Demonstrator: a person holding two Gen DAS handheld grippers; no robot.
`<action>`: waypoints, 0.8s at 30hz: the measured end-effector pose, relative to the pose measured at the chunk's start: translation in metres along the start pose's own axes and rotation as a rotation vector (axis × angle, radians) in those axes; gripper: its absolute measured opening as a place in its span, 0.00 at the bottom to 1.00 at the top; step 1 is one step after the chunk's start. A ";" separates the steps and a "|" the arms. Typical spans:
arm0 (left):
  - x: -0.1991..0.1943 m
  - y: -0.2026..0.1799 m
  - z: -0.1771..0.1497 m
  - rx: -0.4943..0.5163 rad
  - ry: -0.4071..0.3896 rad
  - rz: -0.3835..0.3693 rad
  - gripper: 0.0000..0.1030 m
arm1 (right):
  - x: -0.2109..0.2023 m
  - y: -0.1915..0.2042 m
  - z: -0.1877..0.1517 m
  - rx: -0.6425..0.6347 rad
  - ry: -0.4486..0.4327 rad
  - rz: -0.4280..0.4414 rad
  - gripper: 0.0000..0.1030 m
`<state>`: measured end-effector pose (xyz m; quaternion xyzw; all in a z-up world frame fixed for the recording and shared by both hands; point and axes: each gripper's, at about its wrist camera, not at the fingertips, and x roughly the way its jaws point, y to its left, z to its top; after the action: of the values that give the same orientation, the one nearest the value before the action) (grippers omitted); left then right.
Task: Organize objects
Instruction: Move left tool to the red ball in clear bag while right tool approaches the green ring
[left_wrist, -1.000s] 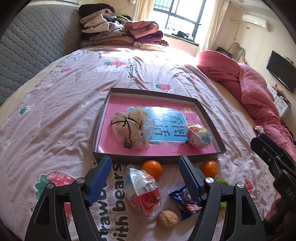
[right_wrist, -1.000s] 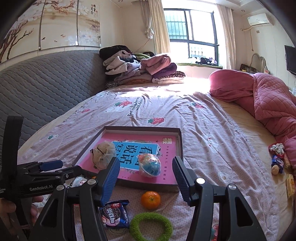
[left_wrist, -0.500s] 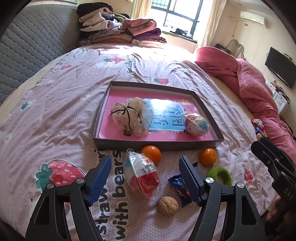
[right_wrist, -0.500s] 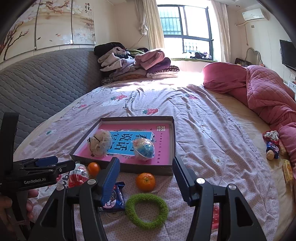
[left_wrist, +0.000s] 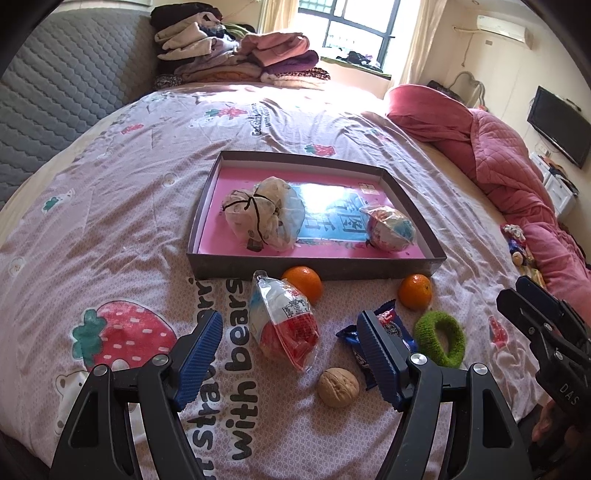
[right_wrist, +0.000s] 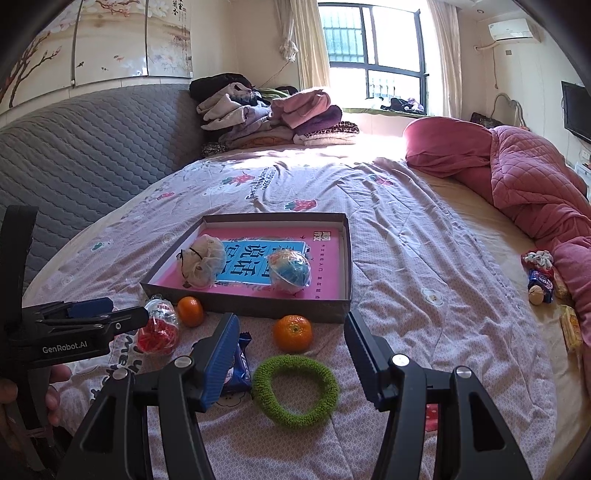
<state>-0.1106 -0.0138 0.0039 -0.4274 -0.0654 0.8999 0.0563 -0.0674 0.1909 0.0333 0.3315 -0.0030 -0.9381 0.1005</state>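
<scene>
A shallow box (left_wrist: 325, 272) (right_wrist: 258, 308) with a pink floor lies on the bed, holding a tied cloth bundle (left_wrist: 262, 212) and a wrapped ball (left_wrist: 392, 228). In front of it lie two oranges (left_wrist: 303, 282) (left_wrist: 416, 291), a red-and-white packet (left_wrist: 284, 325), a blue snack pack (left_wrist: 395, 328), a walnut (left_wrist: 338, 386) and a green ring (left_wrist: 440, 339) (right_wrist: 295, 390). My left gripper (left_wrist: 291, 352) is open and empty above the packet. My right gripper (right_wrist: 291, 343) is open and empty above the ring and one orange (right_wrist: 292, 333).
Folded clothes (right_wrist: 273, 114) are stacked at the bed's far end by a grey headboard (right_wrist: 81, 147). A red quilt (right_wrist: 517, 177) lies along the right. Small items (right_wrist: 541, 282) sit at the right edge.
Both grippers have drawn back toward me and risen, so the box and the loose objects look farther off. Nothing on the bed has moved.
</scene>
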 end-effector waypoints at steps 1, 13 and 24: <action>-0.001 0.000 -0.001 0.001 0.000 -0.001 0.74 | 0.000 0.000 -0.001 -0.001 0.002 0.000 0.57; -0.009 0.000 -0.013 0.013 -0.006 0.010 0.74 | -0.002 0.000 -0.016 -0.002 0.034 -0.016 0.57; -0.013 -0.001 -0.024 0.019 0.003 0.012 0.74 | -0.005 -0.001 -0.029 0.001 0.055 -0.024 0.57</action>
<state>-0.0838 -0.0130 -0.0005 -0.4284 -0.0541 0.9003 0.0549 -0.0456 0.1948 0.0140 0.3573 0.0032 -0.9297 0.0891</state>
